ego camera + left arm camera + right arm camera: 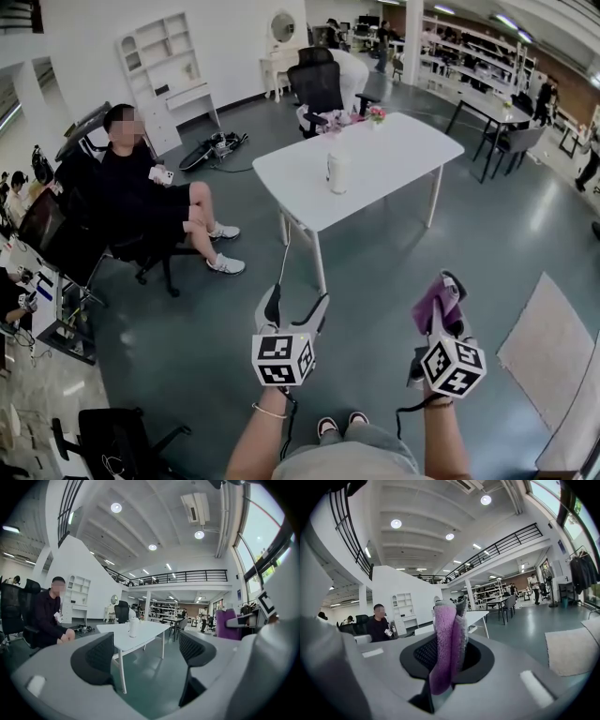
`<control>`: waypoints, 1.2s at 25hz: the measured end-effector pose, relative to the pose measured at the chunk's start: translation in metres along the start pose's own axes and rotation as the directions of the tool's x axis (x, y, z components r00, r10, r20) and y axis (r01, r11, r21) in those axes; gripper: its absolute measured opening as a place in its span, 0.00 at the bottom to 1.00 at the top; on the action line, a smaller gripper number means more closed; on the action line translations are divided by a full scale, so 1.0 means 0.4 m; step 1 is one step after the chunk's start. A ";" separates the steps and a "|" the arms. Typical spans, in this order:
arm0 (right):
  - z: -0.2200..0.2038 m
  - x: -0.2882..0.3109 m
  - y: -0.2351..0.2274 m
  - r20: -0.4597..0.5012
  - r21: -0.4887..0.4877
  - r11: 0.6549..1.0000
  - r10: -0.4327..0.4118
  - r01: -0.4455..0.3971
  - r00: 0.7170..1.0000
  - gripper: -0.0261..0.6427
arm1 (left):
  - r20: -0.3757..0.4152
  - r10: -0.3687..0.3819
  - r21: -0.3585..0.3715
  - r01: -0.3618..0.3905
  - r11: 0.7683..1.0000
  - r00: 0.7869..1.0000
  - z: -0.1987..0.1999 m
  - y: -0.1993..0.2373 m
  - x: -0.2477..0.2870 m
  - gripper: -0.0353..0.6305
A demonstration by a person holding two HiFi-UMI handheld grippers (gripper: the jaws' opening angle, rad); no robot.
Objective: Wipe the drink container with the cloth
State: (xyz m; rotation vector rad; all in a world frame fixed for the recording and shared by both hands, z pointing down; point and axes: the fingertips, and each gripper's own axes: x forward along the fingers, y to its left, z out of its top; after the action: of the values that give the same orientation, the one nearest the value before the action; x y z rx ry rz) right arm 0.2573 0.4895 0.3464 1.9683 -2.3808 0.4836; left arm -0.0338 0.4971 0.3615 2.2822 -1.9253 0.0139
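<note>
A white drink container (337,172) stands upright on the white table (394,159) some way ahead of me; in the left gripper view the container (134,627) shows beyond the jaws. My left gripper (295,307) is held out over the floor, well short of the table, open with nothing between its pads (96,657). My right gripper (448,298) is beside it, shut on a purple cloth (437,299). In the right gripper view the cloth (447,644) stands folded between the pads and hides most of the table.
A seated person (141,202) is to the left of the table on a black chair. A black office chair (317,86) stands behind the table, flowers (376,113) at its far edge. A pale rug (548,347) lies on the floor at right. More desks fill the back right.
</note>
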 end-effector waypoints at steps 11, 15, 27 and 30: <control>-0.006 0.103 -0.040 -0.023 -0.002 1.000 -0.028 0.027 0.999 0.14 | -0.028 -0.016 -0.020 0.016 1.000 0.999 -0.032 0.025 0.118 0.71; 0.006 0.201 -0.072 -0.026 0.002 1.000 -0.019 0.019 0.999 0.14 | -0.021 -0.001 -0.015 0.001 1.000 1.000 -0.025 0.045 0.215 0.71; 0.136 0.532 -0.156 -0.013 0.023 0.998 0.057 -0.056 0.998 0.14 | -0.001 0.073 0.003 -0.073 0.997 0.997 0.063 0.074 0.510 0.71; 0.151 0.606 -0.182 -0.018 0.033 0.997 0.070 -0.070 0.997 0.14 | 0.003 0.086 0.015 -0.086 0.996 0.996 0.079 0.074 0.574 0.71</control>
State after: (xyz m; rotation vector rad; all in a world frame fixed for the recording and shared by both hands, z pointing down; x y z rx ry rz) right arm 0.2879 0.2314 0.3554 1.8897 -2.4530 0.5444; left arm -0.0261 0.2636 0.3583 2.2081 -2.0298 0.0357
